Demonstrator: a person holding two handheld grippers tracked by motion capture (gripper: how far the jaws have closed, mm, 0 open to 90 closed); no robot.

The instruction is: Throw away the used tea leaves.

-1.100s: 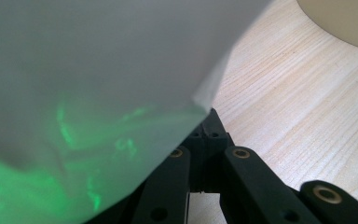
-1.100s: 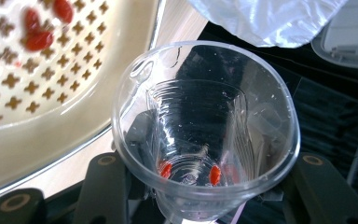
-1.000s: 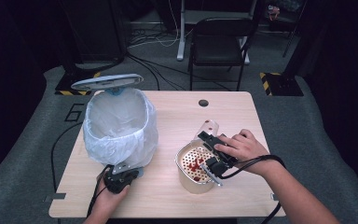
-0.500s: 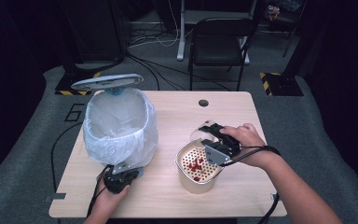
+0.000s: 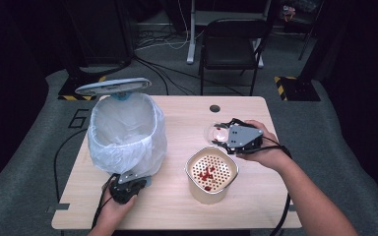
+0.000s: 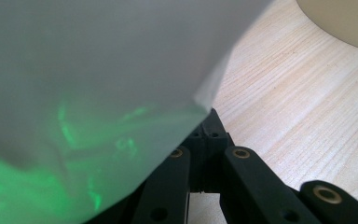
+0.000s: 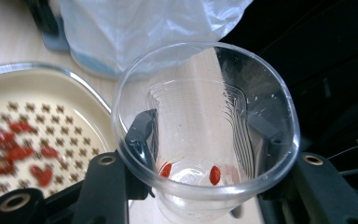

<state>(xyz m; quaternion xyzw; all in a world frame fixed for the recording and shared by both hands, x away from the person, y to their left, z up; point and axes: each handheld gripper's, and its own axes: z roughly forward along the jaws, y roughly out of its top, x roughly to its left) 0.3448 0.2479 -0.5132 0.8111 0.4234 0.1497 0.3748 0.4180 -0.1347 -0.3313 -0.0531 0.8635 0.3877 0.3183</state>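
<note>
Presently: right tool (image 5: 225, 136) clamped on clear plastic cup (image 7: 205, 140), held tilted above the table (image 5: 270, 196) beside strainer pot (image 5: 211, 173); most red berries (image 5: 205, 173) tipped out, two left inside cup. Left tool (image 5: 127, 186) shut at lined bin (image 5: 125, 130), pinching nothing visible

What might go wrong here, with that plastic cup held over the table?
The clear cup in the right gripper lies tipped on its side with two red bits left in it; they may fall on the table rather than the strainer bowl. The thin cup might buckle in the grip. The left gripper sits shut beside the bagged bin, which might shift.
</note>
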